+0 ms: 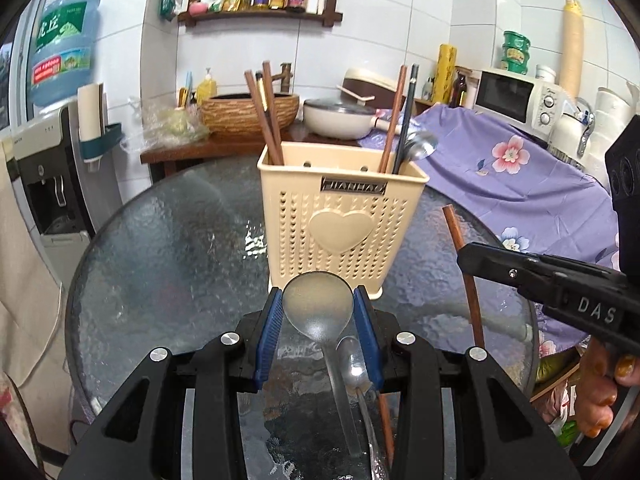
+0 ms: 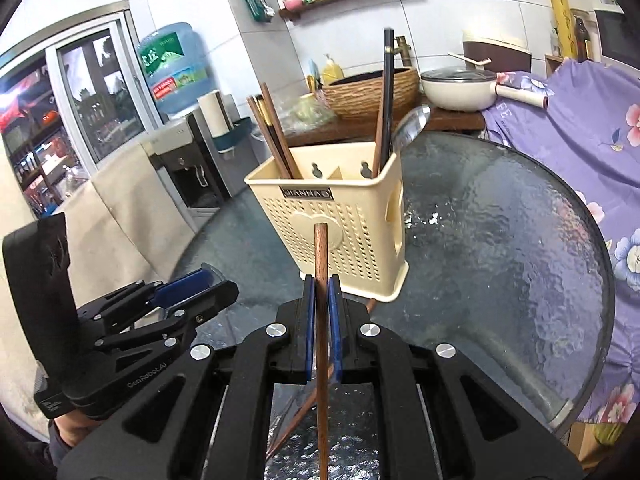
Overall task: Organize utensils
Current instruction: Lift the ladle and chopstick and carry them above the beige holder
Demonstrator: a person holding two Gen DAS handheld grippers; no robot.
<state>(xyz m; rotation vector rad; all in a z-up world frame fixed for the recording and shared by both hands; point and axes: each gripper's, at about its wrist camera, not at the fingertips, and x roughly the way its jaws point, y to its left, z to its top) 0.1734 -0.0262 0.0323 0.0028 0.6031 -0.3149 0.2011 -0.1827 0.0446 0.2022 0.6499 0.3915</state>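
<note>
The left claw is partway open, clamped on a large spoon's bowl. The right claw is clenched on a brown chopstick. Both tilt downward above the glass desk, facing the cream holder.

White tiled walls, wooden shelf, round glass table.

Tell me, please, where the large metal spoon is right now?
In the left wrist view, the large metal spoon sits clamped by its bowl in the left gripper, just before the cream utensil holder.
</note>
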